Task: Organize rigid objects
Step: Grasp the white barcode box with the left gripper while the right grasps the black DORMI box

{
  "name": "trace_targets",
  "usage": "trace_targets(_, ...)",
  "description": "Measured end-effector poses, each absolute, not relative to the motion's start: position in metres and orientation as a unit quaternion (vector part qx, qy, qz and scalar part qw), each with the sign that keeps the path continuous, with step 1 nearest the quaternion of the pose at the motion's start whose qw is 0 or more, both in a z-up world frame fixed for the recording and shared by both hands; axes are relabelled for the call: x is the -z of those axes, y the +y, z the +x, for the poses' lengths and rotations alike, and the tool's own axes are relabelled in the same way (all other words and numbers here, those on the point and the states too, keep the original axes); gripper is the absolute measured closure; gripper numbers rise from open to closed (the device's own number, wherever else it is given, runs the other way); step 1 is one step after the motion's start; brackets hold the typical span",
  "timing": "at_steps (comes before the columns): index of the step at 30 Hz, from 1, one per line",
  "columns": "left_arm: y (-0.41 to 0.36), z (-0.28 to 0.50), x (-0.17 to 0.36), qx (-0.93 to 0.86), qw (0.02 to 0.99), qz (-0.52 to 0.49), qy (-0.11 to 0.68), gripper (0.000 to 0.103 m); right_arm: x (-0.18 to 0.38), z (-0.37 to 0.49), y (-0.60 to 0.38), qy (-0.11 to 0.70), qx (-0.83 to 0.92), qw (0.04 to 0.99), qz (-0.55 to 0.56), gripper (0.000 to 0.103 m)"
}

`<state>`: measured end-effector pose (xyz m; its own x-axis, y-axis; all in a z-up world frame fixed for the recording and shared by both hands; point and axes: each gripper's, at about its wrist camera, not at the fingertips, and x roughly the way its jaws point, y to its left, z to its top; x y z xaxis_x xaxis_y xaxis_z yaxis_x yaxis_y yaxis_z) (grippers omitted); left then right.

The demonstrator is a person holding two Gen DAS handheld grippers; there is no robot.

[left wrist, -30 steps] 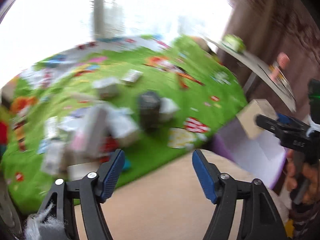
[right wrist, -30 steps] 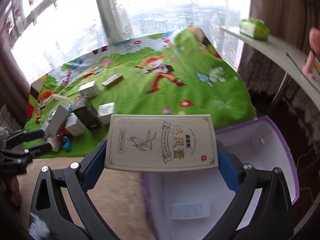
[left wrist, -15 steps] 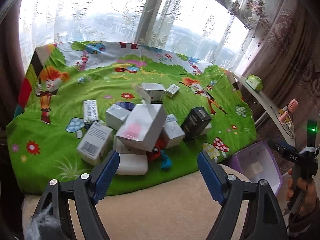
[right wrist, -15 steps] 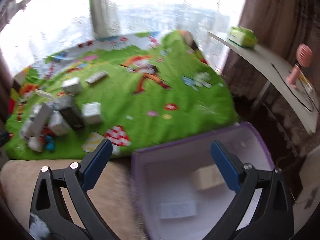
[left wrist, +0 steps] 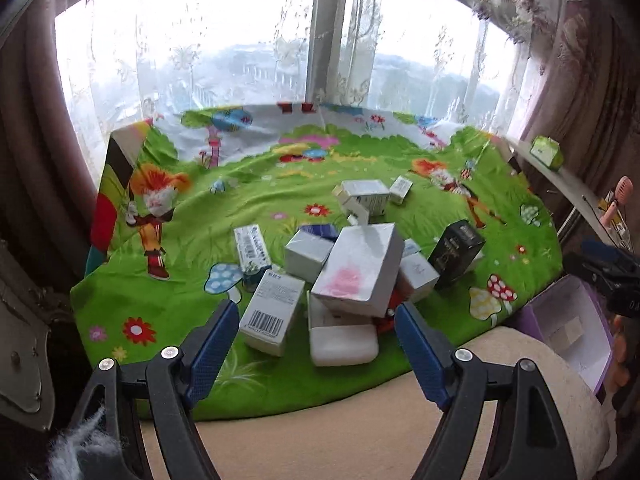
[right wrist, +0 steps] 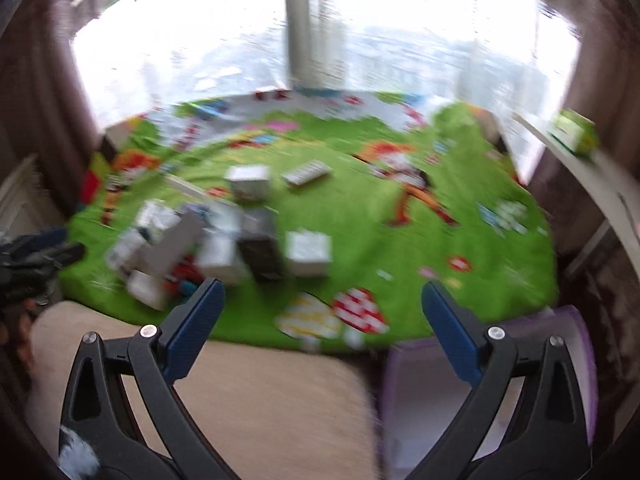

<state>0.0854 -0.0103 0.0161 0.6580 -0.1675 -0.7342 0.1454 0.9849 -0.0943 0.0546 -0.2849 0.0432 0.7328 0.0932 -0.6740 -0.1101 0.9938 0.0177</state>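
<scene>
A pile of small cartons lies on the green cartoon cloth (left wrist: pixel 192 304): a large white box with a pink patch (left wrist: pixel 358 270), a barcode box (left wrist: pixel 274 312), a white flat case (left wrist: pixel 342 340), a black box (left wrist: pixel 456 252). My left gripper (left wrist: pixel 318 338) is open and empty, just in front of the pile. My right gripper (right wrist: pixel 322 316) is open and empty; its view is blurred, with the pile (right wrist: pixel 208 248) ahead left. A purple-rimmed box (left wrist: pixel 568 328) at the right holds a beige carton (left wrist: pixel 564 330).
A beige cushion (left wrist: pixel 360 440) lies below both grippers. A shelf (left wrist: pixel 568 180) at the right carries a green pack (left wrist: pixel 546 152) and a pink fan (left wrist: pixel 616 200). Curtains and a window stand behind. More cartons (left wrist: pixel 366 196) lie farther back on the cloth.
The right gripper opened and let the beige carton drop into the purple box, then swung left toward the cloth. The left gripper moved closer to the pile.
</scene>
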Motion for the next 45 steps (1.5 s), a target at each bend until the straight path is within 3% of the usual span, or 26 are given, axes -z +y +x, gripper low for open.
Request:
trace_targets(12,0.004,0.139,0.048,0.042,0.857,-0.014,0.513,0.029,0.005,0.134,-0.228,0.424,-0.070,0.901,-0.056,0.003)
trace_targets(18,-0.001,0.153,0.060,0.029,0.850,0.020,0.525,0.041,0.014,0.157,-0.217,0.429,-0.066,0.898,-0.071,0.003)
trace_targets(20,0.000,0.157,0.063,0.029,0.848,0.017,0.528,0.054,0.017,0.163,-0.214,0.430,-0.064,0.897,-0.077,0.003)
trace_targets(22,0.001,0.155,0.064,0.034,0.849,0.014,0.527,0.054,0.020,0.167,-0.213,0.431,-0.072,0.897,-0.072,0.004)
trace_targets(24,0.000,0.154,0.064,0.035,0.851,0.013,0.524,0.054,0.024,0.168,-0.211,0.434,-0.073,0.895,-0.076,0.015)
trace_targets(26,0.001,0.153,0.063,0.032,0.854,0.012,0.519,0.055,0.028,0.169,-0.208,0.439,-0.081,0.891,-0.077,0.040)
trace_targets(29,0.003,0.147,0.058,0.023,0.864,0.007,0.504,0.055,0.030,0.167,-0.209,0.442,-0.084,0.890,-0.072,0.060)
trace_targets(45,0.021,0.104,0.027,0.007,0.901,-0.077,0.427,0.055,0.005,0.115,-0.229,0.387,-0.080,0.918,-0.025,0.061)
